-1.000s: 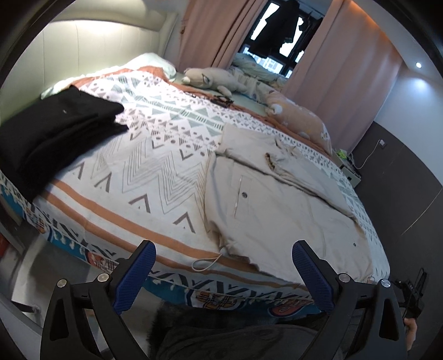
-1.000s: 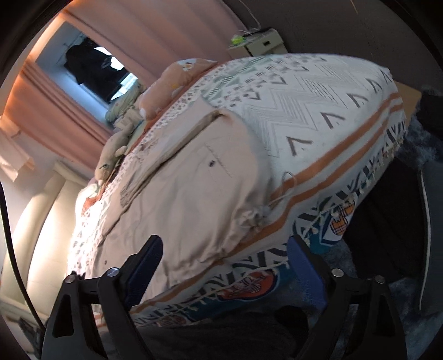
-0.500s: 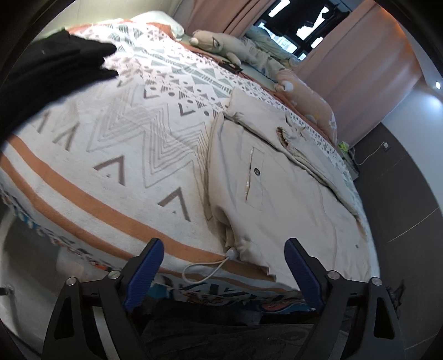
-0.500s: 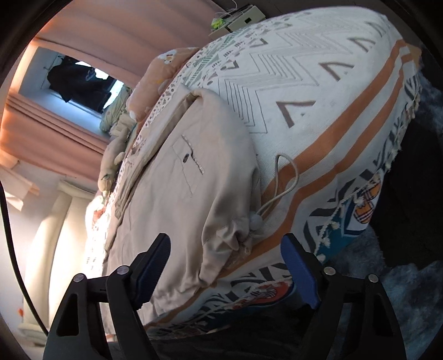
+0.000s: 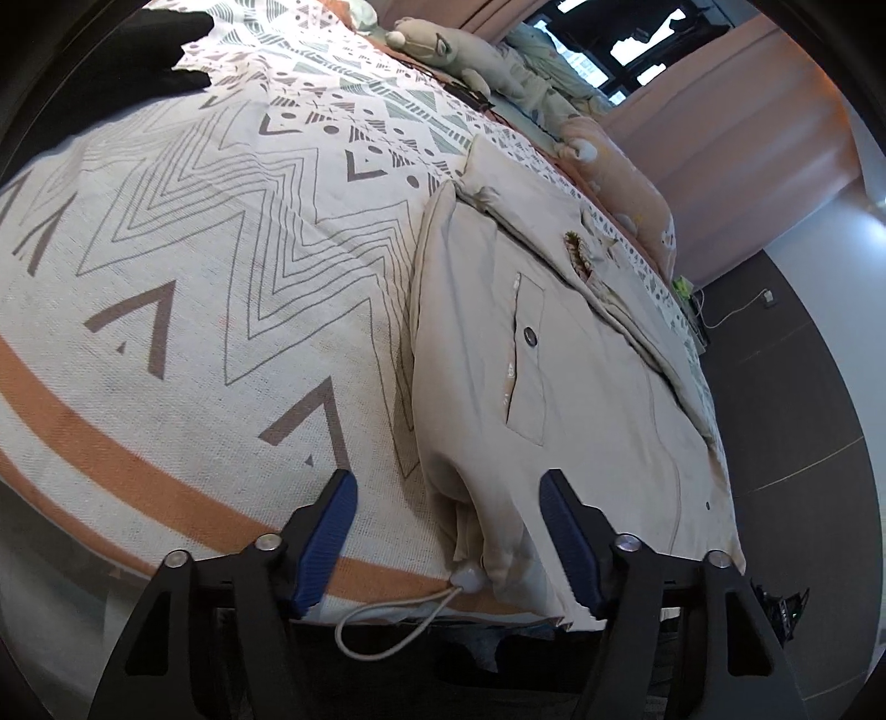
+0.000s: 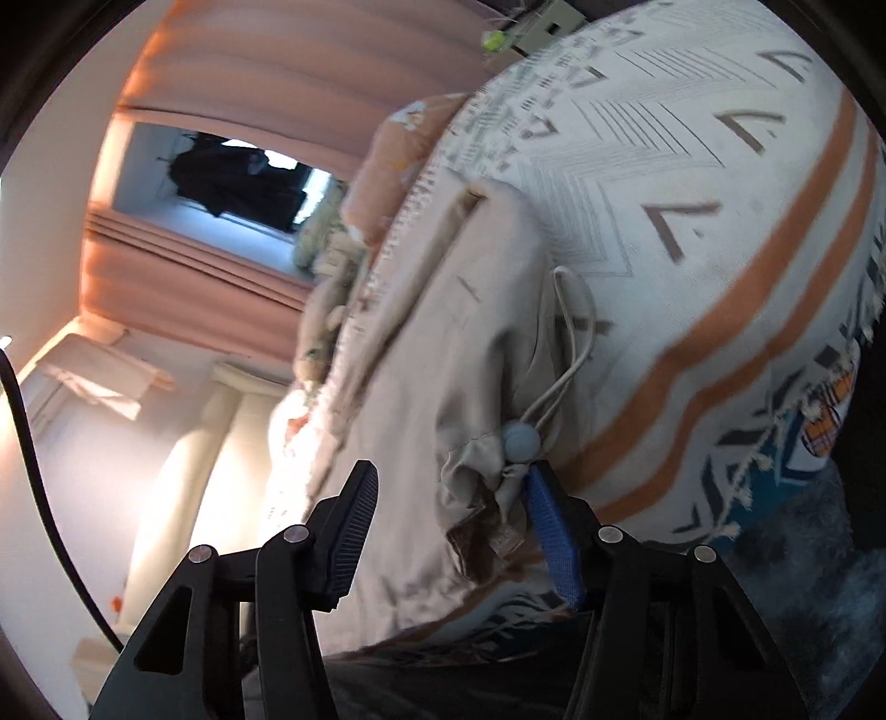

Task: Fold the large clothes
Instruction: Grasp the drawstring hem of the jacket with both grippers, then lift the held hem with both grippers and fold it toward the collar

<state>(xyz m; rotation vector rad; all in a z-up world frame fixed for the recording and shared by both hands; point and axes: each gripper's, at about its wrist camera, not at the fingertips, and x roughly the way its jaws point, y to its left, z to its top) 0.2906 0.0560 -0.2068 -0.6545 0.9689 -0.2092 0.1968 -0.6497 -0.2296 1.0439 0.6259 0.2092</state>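
Note:
A beige jacket point(image 5: 581, 387) lies folded lengthwise on the patterned bedspread point(image 5: 194, 249), its hem at the bed's near edge. My left gripper point(image 5: 443, 498) straddles the hem's left corner. Its jaws are closing with cloth between them, and the left pad rests over bare bedspread. A white drawcord with a toggle point(image 5: 465, 579) hangs from that corner. In the right wrist view my right gripper point(image 6: 451, 487) is around the other bunched hem corner of the jacket point(image 6: 443, 387). Its jaws are closing too; the blue right finger point(image 6: 554, 543) sits against the cloth below a toggle point(image 6: 520, 440), and the left finger stands apart.
Black folded clothes point(image 5: 111, 66) lie at the bed's far left. Plush toys point(image 5: 443, 50) and a pink cushion point(image 5: 626, 183) line the far side below pink curtains point(image 5: 720, 111). The bedspread point(image 6: 692, 221) drops off over the near edge onto dark floor.
Both grippers have sunk and come in close to the jacket's hem at the bed's near edge. Their jaws have narrowed around the two hem corners.

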